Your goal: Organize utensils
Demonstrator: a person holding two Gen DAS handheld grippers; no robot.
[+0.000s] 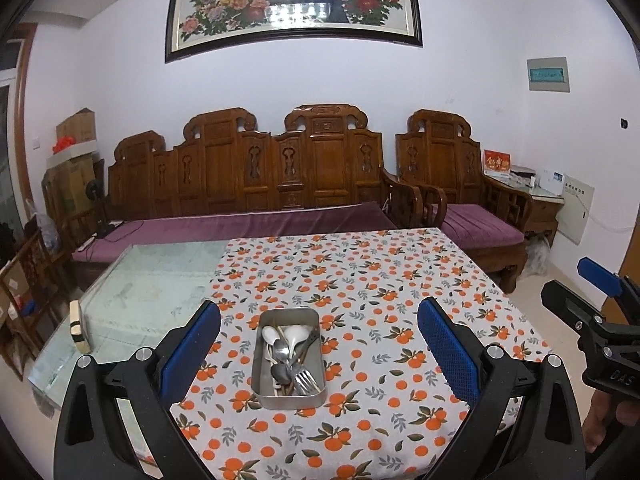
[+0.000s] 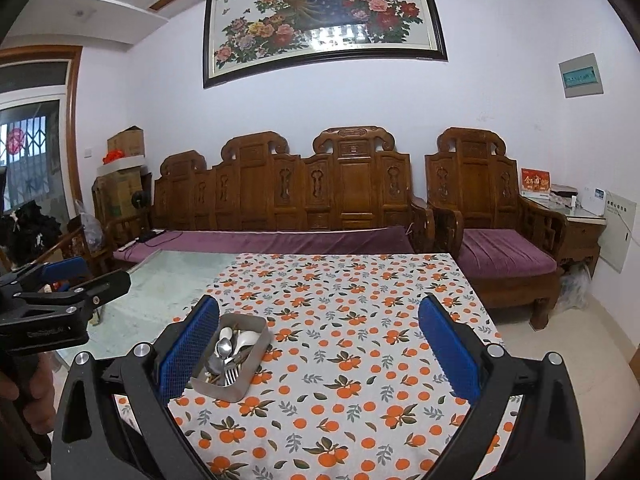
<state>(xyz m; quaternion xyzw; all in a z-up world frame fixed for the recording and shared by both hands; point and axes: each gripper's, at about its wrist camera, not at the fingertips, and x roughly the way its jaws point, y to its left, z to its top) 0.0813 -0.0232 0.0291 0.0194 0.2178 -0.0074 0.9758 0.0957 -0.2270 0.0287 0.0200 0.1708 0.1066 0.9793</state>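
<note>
Rect. metal tin [image 1: 289, 394] on tablecloth, holding jumbled utensils: white spoons [image 1: 298, 334], metal spoons, fork [image 1: 305, 379].

Both tools are built alike. The left gripper [image 1: 319, 346] has a black plastic frame whose two arms end in flat blue pads [image 1: 446, 352] with a fine mesh grip texture. Round silver screw heads sit at about 8 and 4 o'clock on the arm joints. The right gripper [image 2: 319, 346] matches it: black body, blue textured jaws, silver screws. Pale embossed lettering marks each black side plate.
</note>
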